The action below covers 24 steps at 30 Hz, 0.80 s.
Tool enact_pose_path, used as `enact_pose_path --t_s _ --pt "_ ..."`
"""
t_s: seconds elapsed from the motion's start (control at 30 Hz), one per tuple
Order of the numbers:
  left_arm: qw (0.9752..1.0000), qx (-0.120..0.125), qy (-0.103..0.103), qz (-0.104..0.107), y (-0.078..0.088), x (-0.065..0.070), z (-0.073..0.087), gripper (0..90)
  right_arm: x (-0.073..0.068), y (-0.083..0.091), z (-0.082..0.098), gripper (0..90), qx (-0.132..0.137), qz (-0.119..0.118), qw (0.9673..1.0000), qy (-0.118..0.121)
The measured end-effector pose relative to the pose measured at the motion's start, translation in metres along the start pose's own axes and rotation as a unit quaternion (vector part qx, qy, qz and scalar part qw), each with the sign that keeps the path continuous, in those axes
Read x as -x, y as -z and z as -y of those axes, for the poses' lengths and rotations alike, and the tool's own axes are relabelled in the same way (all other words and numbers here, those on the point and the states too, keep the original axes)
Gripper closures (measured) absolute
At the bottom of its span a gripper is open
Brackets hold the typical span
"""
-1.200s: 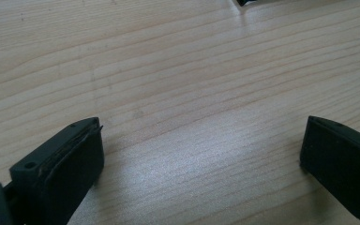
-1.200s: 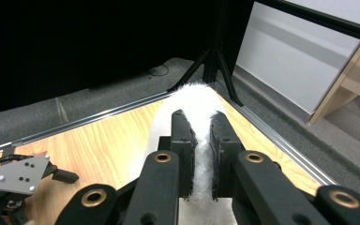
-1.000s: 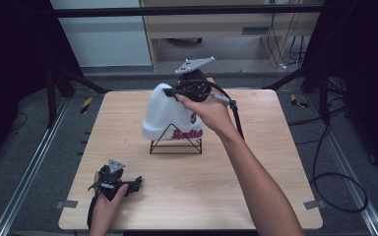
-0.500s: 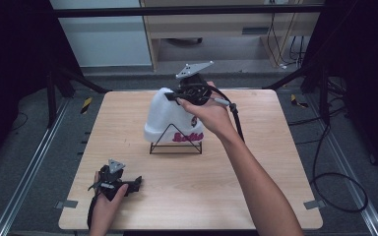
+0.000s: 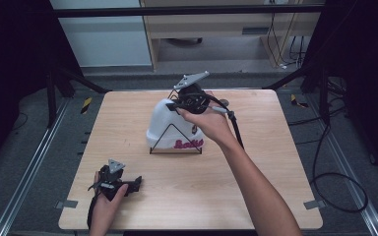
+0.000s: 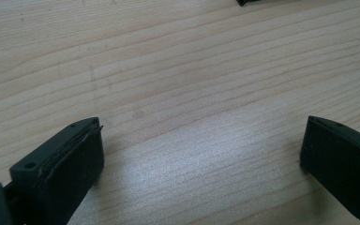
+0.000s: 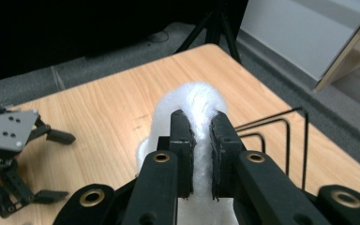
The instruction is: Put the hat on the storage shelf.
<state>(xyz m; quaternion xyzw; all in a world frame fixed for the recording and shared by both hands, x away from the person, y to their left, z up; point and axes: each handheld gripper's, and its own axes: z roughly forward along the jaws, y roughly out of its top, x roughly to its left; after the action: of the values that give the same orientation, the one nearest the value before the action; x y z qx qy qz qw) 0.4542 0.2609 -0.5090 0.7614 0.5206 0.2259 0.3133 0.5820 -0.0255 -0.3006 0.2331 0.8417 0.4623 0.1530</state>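
On a wooden worktop (image 5: 256, 196), the right tongs (image 7: 199, 140) pinch the fluffy top of a white knit hat (image 5: 170, 129), draping it over a black wire stand (image 5: 175, 142), while the left tongs (image 5: 137, 182) rest wide and empty nearer the person.

White fluffy hat (image 5: 170, 129) with pink lettering, draped over wire stand (image 5: 176, 141)

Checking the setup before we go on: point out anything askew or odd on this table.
The white fluffy hat sits lopsided on the black wire stand: it hangs off the stand's left side, pinched at its crown by the right gripper. The left gripper rests open on the wooden table, apart from it. Nothing looks spilled or damaged.
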Motion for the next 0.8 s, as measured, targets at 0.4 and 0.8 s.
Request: enact_pose_path --t_s 0.4,0.8 --pt "1.0 0.0 0.001 0.0 0.0 0.0 0.0 0.0 -0.002 -0.005 0.01 74.6 -0.013 0.004 0.9999 -0.006" --pt "1.0 -0.001 -0.001 0.0 0.0 0.0 0.0 0.0 -0.003 0.006 0.016 65.7 -0.008 0.012 0.9998 -0.017"
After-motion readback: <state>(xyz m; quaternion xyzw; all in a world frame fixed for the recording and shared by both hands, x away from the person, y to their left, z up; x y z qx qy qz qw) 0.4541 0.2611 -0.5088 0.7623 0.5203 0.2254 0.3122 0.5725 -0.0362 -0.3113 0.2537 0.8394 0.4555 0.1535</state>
